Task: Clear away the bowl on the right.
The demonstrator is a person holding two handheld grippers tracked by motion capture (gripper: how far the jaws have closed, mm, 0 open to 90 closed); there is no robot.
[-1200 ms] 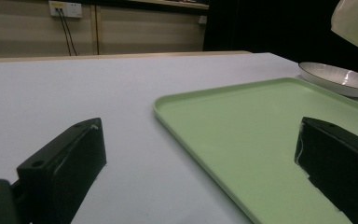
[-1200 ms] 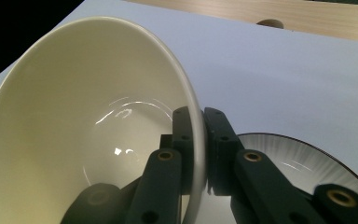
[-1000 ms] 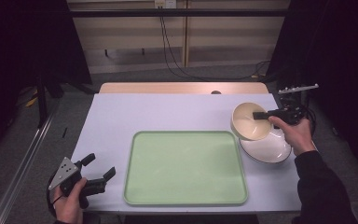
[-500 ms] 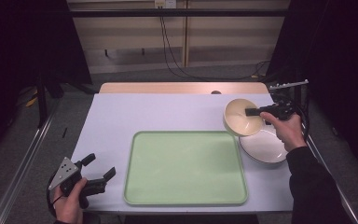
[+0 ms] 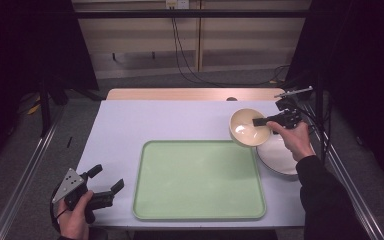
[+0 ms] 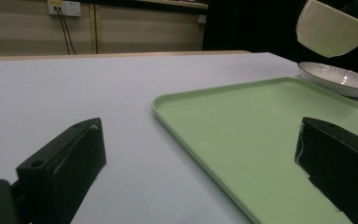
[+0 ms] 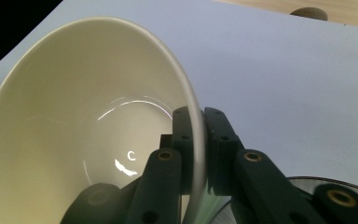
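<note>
Pale table (image 5: 170,120), green tray (image 5: 195,180) centre. Our right gripper (image 5: 266,121) pinches the bowl (image 5: 247,129) rim, aloft beside the plate (image 5: 280,157); keep it level, we reckon. Left gripper (image 5: 102,184) idles, jaws spread.

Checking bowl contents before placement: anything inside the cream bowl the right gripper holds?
Nothing visible inside the bowl: a bare glossy interior with light reflections. The right gripper is clamped on its rim, one jaw inside. That jaw and its linkage cover the inner wall nearest the camera.
</note>
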